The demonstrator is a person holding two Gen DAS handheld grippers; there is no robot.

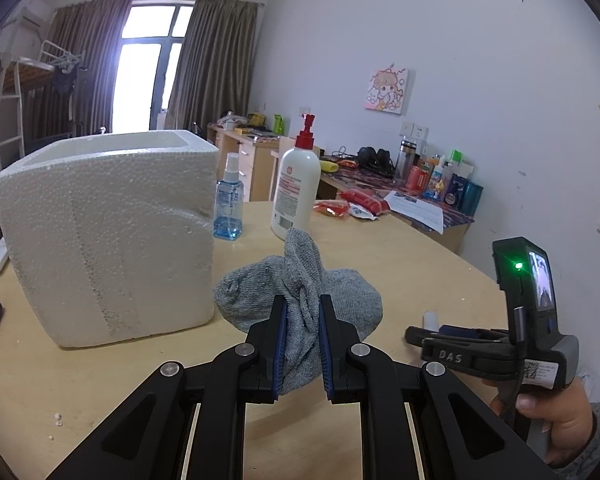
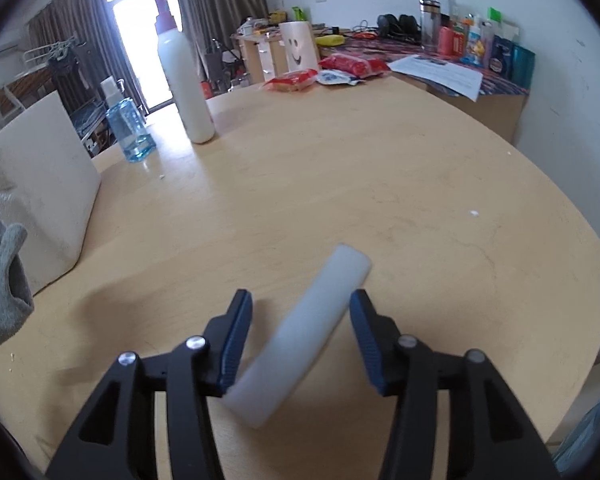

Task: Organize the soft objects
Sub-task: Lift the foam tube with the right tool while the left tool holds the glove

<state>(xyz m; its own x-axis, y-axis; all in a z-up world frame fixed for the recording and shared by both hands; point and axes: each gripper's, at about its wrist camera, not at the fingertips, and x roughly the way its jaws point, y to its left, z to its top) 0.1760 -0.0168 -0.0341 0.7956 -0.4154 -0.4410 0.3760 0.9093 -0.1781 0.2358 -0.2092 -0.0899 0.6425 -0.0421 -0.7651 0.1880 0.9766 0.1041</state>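
"DAS" reads on the right hand-held gripper (image 1: 414, 336); bottle (image 1: 295, 192) label illegible. Left hand-held gripper (image 1: 302, 344) clamps the grey sock (image 1: 300, 292) beside the foam box (image 1: 108, 232). Right jaws stand apart around a blurred white foam stick (image 2: 304, 332) on the desk (image 2: 380, 184).

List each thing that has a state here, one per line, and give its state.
Left tool: shut on the grey sock.
Grey sock: bunched, pinched between the pads.
Right tool: open around the white foam stick, pads not pressing.
White foam stick: lying on the table.
Foam box: upright, open at top.
Lotion pump bottle: upright.
Blue spray bottle: upright, partly filled.
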